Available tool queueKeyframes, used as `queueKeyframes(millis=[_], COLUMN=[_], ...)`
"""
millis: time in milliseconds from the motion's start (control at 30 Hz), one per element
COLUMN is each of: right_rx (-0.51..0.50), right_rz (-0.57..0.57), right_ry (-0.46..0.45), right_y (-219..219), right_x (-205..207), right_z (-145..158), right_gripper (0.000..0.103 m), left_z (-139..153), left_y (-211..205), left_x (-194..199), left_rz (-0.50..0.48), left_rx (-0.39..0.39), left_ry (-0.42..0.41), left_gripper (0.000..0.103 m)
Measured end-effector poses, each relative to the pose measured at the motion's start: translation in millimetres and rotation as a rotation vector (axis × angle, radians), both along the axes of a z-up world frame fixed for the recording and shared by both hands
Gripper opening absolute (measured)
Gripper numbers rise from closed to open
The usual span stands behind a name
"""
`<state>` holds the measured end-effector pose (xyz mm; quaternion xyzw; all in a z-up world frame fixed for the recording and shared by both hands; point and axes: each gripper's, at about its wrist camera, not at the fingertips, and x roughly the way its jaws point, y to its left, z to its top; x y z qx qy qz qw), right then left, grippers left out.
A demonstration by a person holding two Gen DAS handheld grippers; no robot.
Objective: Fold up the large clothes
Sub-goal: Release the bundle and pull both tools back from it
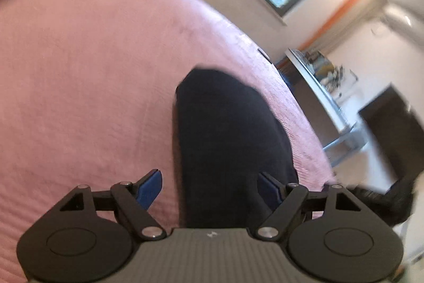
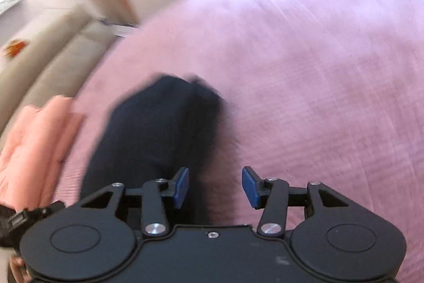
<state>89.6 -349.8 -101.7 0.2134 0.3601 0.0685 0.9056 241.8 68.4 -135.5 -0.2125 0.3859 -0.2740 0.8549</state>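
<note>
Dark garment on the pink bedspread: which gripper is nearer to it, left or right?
Left. The left gripper straddles the dark garment, jaws open around it. The right gripper is open over the pink bedspread, with the garment by its left finger.

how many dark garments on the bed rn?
1. The dark garment lies on the pink bedspread, ahead of both grippers; right wrist view shows the same one. Anything beyond the frames is unseen.

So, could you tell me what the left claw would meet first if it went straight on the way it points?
Most likely the dark garment lying on the pink bedspread: it runs between the open left claw and ahead of it. Blur leaves depth uncertain.
</note>
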Motion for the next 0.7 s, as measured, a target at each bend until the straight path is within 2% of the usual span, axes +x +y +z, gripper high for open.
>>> queueKeyframes(millis=[100,167,200,233,267,333,367,400,467,533,600,700], right_rx=[-0.120,-0.234,-0.313,-0.393,-0.417,-0.415,-0.420,-0.443,-0.374,-0.297,-0.295,-0.271], right_rz=[0.074,0.105,0.116,0.126,0.137,0.138,0.145,0.141,0.121,0.099,0.116,0.165], right_ry=[-0.098,-0.119,-0.111,-0.066,-0.021,0.033,0.032,0.048,0.072,0.025,-0.080,-0.150], right_y=[67.5,104.1,117.5,125.6,125.4,115.3,109.7,105.2,91.8,87.9,94.3,109.8], right_x=[6.2,15.8,20.6,22.8,21.0,5.0,-6.7,-17.5,-29.2,-21.3,-4.1,46.3], right_z=[13.2,-0.9,-14.5,-33.0,-48.9,-72.6,-76.9,-79.0,-70.8,-49.5,-23.6,-14.2], right_gripper=[0.055,0.040,0.030,0.026,0.024,0.017,0.017,0.025,0.028,0.028,0.029,0.029], left_z=[22.8,17.5,8.4,1.9,-5.0,-12.1,-14.3,-16.4,-19.6,-20.0,-22.1,-21.6], left_y=[-25.9,-45.6,-58.6,-65.5,-74.2,-85.3,-88.6,-93.0,-99.8,-98.8,-91.0,-87.2], left_x=[-4.4,-4.4,-2.1,-5.8,-11.6,-27.8,-40.2,-54.3,-74.2,-80.0,-80.2,-77.3], left_rz=[-0.043,-0.091,-0.127,-0.129,-0.131,-0.163,-0.171,-0.178,-0.183,-0.159,-0.121,-0.095], left_rx=[-0.001,-0.024,-0.026,-0.001,0.055,0.197,0.278,0.363,0.479,0.501,0.472,0.438], left_ry=[-0.090,-0.078,-0.059,-0.060,-0.078,-0.088,-0.112,-0.143,-0.185,-0.195,-0.179,-0.168], left_gripper=[0.080,0.077,0.074,0.074,0.074,0.073,0.073,0.074,0.075,0.076,0.076,0.076])
